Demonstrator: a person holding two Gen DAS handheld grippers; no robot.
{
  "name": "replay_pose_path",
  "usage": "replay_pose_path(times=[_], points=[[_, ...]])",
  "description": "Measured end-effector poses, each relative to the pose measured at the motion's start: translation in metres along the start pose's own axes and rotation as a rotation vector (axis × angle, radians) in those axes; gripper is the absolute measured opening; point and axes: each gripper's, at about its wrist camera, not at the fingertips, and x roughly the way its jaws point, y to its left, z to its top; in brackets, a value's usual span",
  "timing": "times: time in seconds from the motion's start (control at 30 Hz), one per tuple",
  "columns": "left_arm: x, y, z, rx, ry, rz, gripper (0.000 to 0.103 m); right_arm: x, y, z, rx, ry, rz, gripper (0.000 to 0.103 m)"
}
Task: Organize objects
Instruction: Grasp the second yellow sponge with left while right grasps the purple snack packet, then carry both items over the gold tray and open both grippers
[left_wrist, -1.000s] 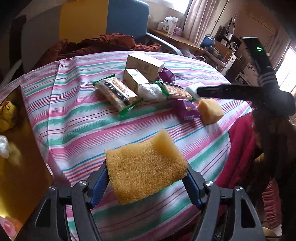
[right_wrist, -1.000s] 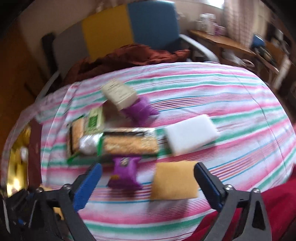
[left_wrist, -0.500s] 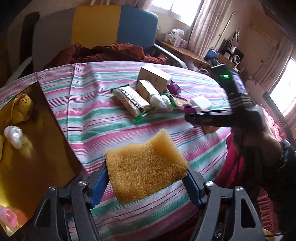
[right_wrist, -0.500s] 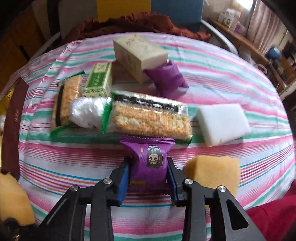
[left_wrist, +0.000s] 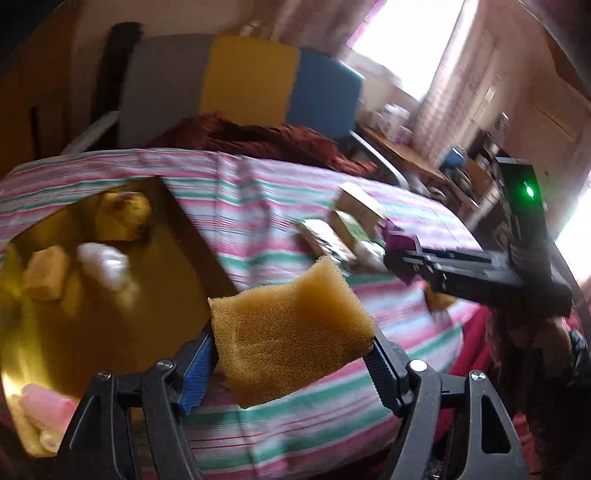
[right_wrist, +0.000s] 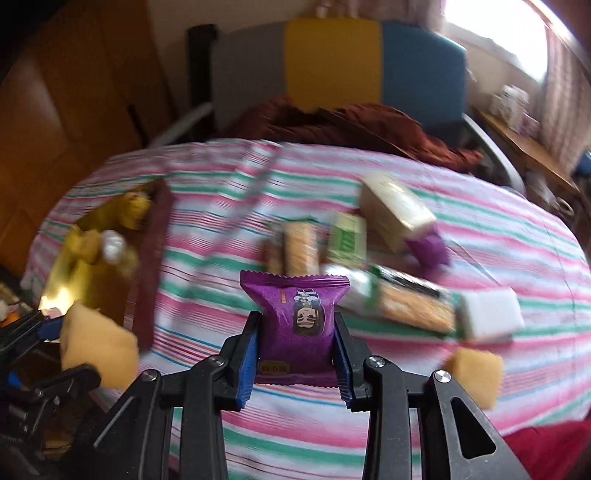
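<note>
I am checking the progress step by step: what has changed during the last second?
The right claw closed on the purple snack packet and lifted it off the striped tablecloth. The left claw, still gripping the yellow sponge, swung toward the gold tray. The other snacks and sponges stayed put.

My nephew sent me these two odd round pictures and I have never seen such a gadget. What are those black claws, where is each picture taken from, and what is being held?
There is no robot here: a person holds a two-finger gripper in each hand, and each carries a wide-angle camera looking along its fingers. One picture is from the left gripper, which is shut on a yellow sponge. The other is from the right gripper, shut on a purple snack packet. Both look over a table with a striped cloth. On it lie cracker packs, small boxes, a white sponge and another yellow sponge. To the left sits a gold tray that already holds a few blurred items.
</note>
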Motion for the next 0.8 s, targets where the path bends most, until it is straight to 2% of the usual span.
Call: replay_pose_path(times=[0.23, 0.5, 0.67, 0.8], points=[[-0.031, 0.07, 0.003, -0.139, -0.06, 0.136, 0.074, 0.006, 0.071, 0.018, -0.121, -0.009, 0.13, 0.036], [-0.05, 0.145, -0.002, -0.233, -0.07, 0.284, 0.074, 0.026, 0.147, 0.025, -0.247, 0.015, 0.239, 0.036], [-0.054, 0.172, -0.004, -0.249, -0.06, 0.334, 0.074, 0.042, 0.177, 0.024, -0.292, 0.044, 0.275, 0.036], [-0.056, 0.183, 0.0, -0.262, -0.061, 0.34, 0.074, 0.049, 0.192, 0.022, -0.317, 0.06, 0.292, 0.036]])
